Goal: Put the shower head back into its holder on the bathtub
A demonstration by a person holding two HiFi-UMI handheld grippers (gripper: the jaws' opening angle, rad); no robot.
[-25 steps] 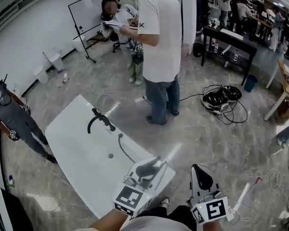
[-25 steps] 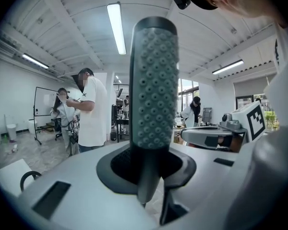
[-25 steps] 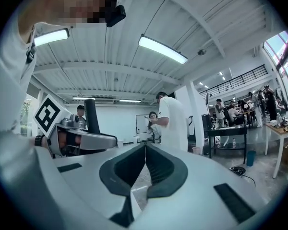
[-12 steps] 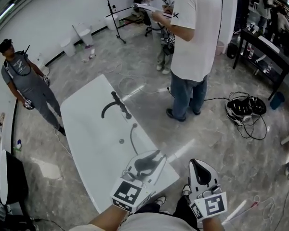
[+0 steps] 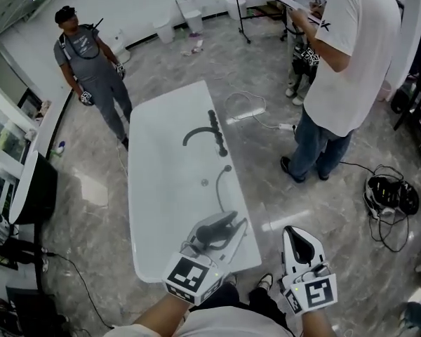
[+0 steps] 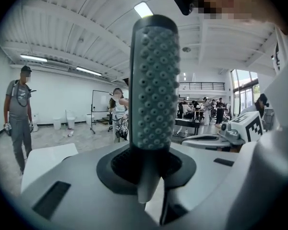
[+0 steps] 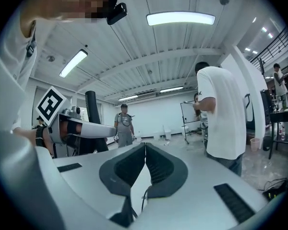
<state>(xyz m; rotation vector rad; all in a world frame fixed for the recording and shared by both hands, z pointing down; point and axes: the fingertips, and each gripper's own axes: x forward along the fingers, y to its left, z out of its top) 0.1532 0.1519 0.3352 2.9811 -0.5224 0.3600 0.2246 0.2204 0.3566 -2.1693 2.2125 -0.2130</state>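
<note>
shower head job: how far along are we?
Done: the shower head is picked up, clamped upright in the left gripper. In hand: it is held over the bathtub's near end, hose trailing. Left: seat it on the dark fixture at the rim. Right gripper shut, empty.

The shower head [image 6: 153, 80] is matt grey, its face studded with small rubbery-looking nubs. The left tool [image 6: 146, 164] and right tool [image 7: 145, 152] have smooth light-grey plastic shells with dark, ribbed matt pads [image 7: 158, 168]. The bathtub [image 5: 161, 188] is smooth, glossy white; its faucet [image 5: 216, 132] looks matt black. The floor [image 5: 266, 195] is polished grey marbled stone with bright reflections.
</note>
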